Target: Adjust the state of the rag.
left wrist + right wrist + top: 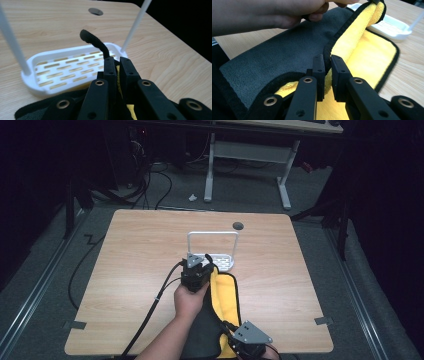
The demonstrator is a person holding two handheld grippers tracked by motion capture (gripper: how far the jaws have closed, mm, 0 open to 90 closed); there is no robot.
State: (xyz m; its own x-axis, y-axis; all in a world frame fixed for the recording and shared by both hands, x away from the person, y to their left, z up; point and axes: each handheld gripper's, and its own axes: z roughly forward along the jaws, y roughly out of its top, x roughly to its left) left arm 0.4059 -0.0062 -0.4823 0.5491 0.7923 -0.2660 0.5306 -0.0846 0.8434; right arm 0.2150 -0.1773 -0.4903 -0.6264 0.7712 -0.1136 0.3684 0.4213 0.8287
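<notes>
Yellow-grey towel edge pinched between both grippers' fingers.

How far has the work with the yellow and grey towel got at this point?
Done: both grippers are clamped on the towel, the left gripper at its far edge, the right gripper at its near edge. In hand: one half is lifted over the yellow side. Left: it isn't on the white rack yet.

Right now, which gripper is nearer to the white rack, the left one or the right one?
Left. The left gripper holds the cloth right at the near edge of the white rack. The right gripper grips the cloth's black hem at the table's near edge, far from the rack.
</notes>
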